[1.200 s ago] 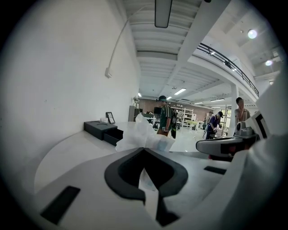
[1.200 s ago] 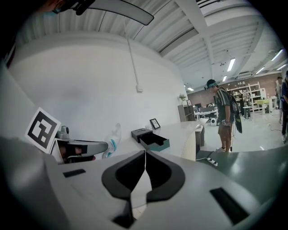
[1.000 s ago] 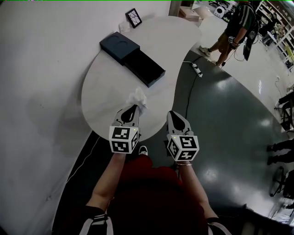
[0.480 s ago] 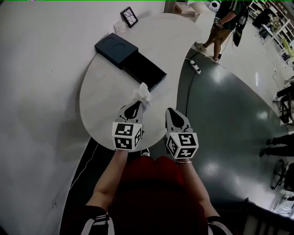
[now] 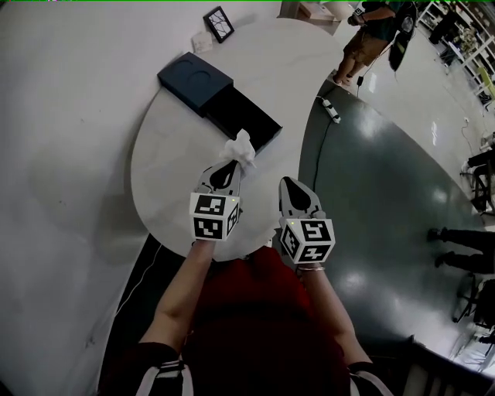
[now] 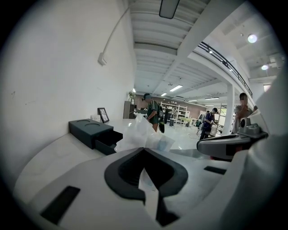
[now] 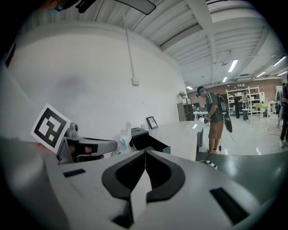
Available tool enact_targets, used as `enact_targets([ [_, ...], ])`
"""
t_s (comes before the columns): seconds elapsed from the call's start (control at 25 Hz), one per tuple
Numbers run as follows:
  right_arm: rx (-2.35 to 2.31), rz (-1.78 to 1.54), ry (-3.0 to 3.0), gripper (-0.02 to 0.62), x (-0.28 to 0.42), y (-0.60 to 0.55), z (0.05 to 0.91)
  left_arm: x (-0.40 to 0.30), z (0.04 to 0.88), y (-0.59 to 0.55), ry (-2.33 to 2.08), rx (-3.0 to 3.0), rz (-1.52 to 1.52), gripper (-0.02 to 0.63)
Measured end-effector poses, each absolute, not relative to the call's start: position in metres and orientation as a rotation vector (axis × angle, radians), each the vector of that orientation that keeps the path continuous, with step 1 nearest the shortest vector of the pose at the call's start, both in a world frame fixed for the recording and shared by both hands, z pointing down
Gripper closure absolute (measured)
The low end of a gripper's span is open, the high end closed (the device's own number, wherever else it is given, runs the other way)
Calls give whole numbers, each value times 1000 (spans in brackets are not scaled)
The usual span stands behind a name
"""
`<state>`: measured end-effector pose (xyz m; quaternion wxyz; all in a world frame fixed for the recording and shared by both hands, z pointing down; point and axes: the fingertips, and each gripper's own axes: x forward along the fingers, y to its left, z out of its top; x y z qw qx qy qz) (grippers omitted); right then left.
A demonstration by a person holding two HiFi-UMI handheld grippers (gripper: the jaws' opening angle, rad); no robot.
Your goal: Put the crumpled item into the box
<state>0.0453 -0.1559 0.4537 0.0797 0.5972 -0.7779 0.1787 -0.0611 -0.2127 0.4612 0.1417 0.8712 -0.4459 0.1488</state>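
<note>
Left gripper (image 5: pixel 229 167): I read its jaws as clenched on the crumpled item. In the left gripper view the dark pads meet, with white material pinched in the seam between them.
Crumpled item (image 5: pixel 240 149): a white, thin, wrinkled wad that sticks out past the left jaw tips. From the head view I place it over the table, just short of the near end of the box's open tray. I cannot tell how high it is above the tabletop.
Box (image 5: pixel 195 78): dark, lying on the table beyond the wad. Its tray (image 5: pixel 244 120) is slid out toward me and shows an open, dark inside.
Right gripper (image 5: pixel 289 186): I see its jaws pressed together with nothing between them. It hangs beside the left gripper, past the table's near right edge and over the dark floor.
Table (image 5: pixel 166 166): white with a rounded edge, set against a white wall.
Picture frame (image 5: pixel 219 23): small and black-edged, standing at the far end of the table beyond the box.
Power strip (image 5: pixel 331 104): white, on the dark floor to the right of the table.
Person (image 5: pixel 370 37): standing on the floor past the table's far right end.
</note>
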Motion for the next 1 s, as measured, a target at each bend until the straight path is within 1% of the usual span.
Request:
enact_targets([
  [1.0,1626,583,-2372,580,60,-235,483,-30,476,-317,-1348,2479,509,583],
])
